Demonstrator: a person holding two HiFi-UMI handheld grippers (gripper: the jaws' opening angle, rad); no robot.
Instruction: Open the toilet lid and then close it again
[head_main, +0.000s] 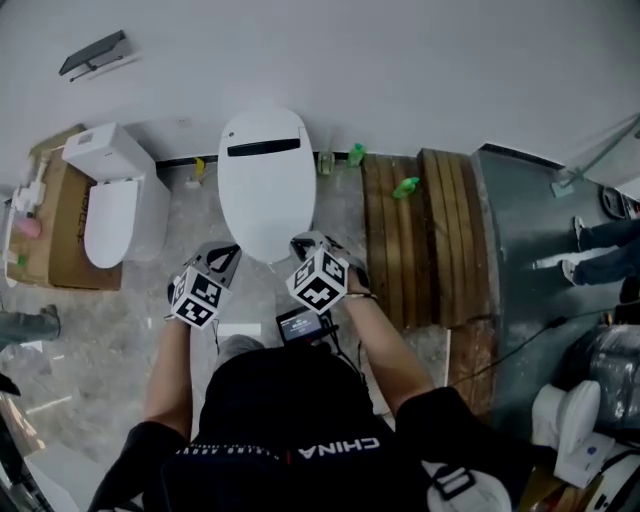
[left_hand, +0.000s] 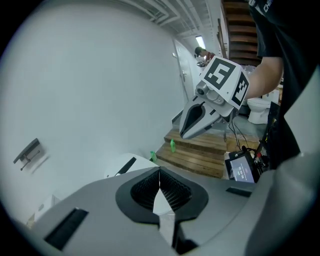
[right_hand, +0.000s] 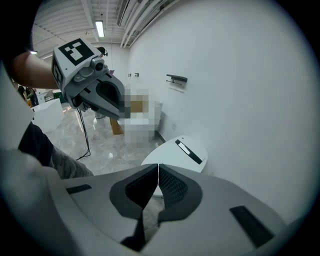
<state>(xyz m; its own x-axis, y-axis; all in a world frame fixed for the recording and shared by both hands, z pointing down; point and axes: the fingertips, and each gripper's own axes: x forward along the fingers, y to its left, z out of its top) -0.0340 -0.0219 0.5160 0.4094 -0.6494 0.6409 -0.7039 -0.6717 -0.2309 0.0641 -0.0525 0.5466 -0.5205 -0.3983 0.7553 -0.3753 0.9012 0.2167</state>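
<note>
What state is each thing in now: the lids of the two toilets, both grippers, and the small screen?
Middle toilet lid: closed, lying flat.
Left toilet lid: closed.
Left gripper: shut, nothing between its jaws.
Right gripper: shut, nothing between its jaws.
Small screen: lit.

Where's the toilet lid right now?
Head view, centre: the closed toilet lid lies against the back wall, just beyond the left gripper and right gripper, with a second toilet to its left and wooden planks to its right.
</note>
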